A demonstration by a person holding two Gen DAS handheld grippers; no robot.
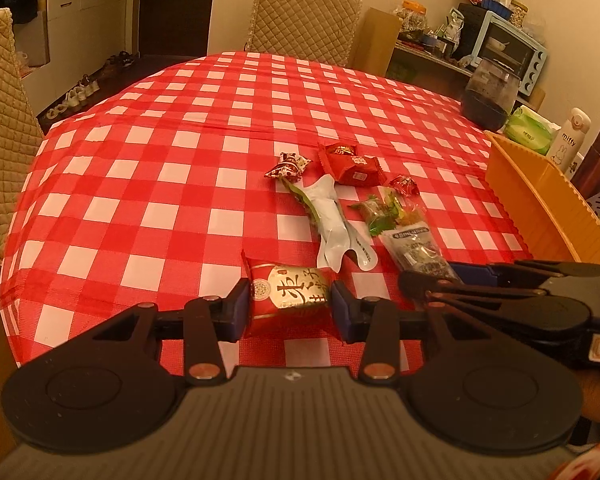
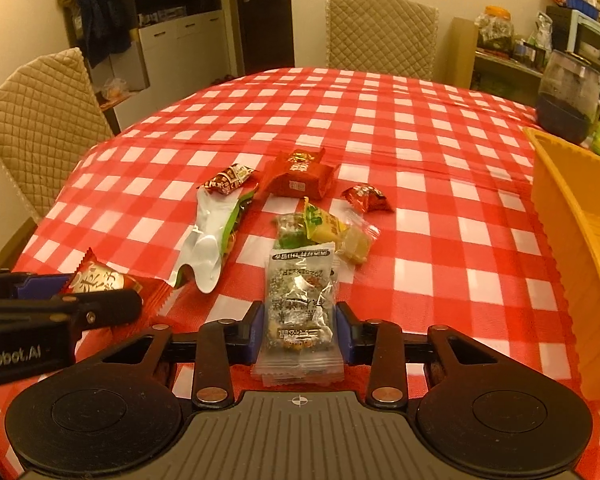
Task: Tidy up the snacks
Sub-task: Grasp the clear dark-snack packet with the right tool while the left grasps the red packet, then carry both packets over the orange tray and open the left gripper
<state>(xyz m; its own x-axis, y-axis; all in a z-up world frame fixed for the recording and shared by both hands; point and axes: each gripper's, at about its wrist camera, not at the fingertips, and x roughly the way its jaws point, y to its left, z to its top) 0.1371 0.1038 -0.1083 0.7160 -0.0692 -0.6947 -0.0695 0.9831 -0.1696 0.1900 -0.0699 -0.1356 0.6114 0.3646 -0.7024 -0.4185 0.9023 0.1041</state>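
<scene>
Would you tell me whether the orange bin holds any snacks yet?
Cannot tell fully: the orange bin shows only bare inner wall; its floor is out of frame.

Your table (image 1: pixel 180 152), spread with red-and-white check.

On it you have loose snacks: a red-gold packet (image 1: pixel 290 294), a clear nut packet (image 2: pixel 300 312), a white-green pouch (image 2: pixel 210 240), a red box-shaped pack (image 2: pixel 298 174), small candies (image 2: pixel 366 198), plus an orange bin (image 2: pixel 580 216) and dark glass jar (image 1: pixel 486 96).

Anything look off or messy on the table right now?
Nothing spilled or damaged. Odd one out: the white-and-green foil pouch looks flat and crumpled, possibly empty, lying among sealed snacks. The left gripper frames the red-and-gold packet; the right gripper frames the clear mixed-nut packet.
</scene>
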